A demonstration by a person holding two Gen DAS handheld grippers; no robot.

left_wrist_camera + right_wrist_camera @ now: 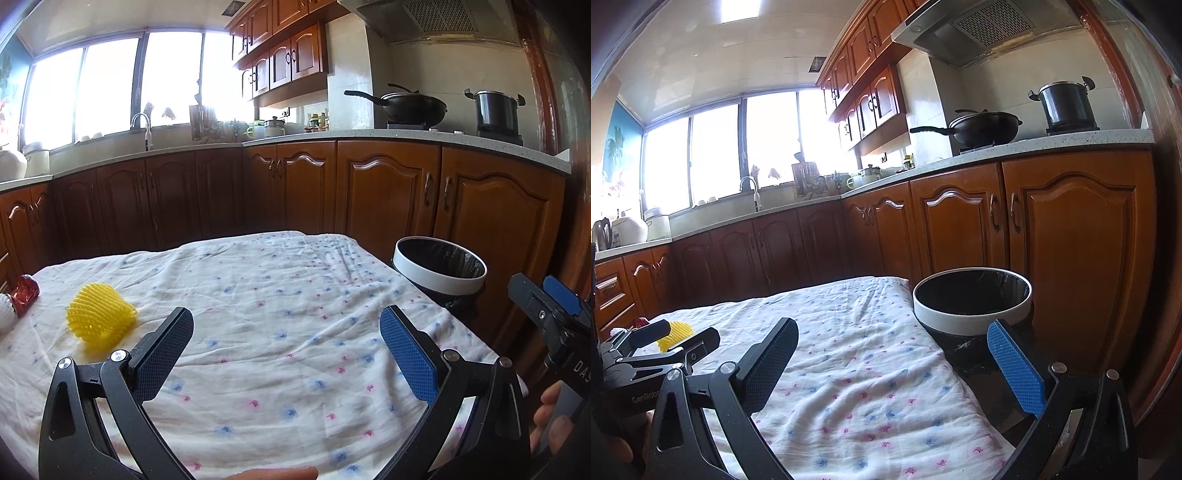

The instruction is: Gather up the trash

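A yellow foam fruit net (100,320) lies on the cloth-covered table (280,295) at the left. A red wrapper (24,294) and a white foam net (6,309) lie at the far left edge. The white-rimmed trash bin (439,266) with a black liner stands beside the table's right side. My left gripper (286,328) is open and empty above the table, to the right of the yellow net. My right gripper (892,341) is open and empty, over the table's right edge near the bin (972,295). The yellow net (675,334) shows partly behind the left gripper (674,339).
Wooden cabinets (388,192) run behind the table, with a counter, a sink tap (142,125), a wok (410,105) and a pot (495,110). The bin stands close to the cabinet doors (1071,236).
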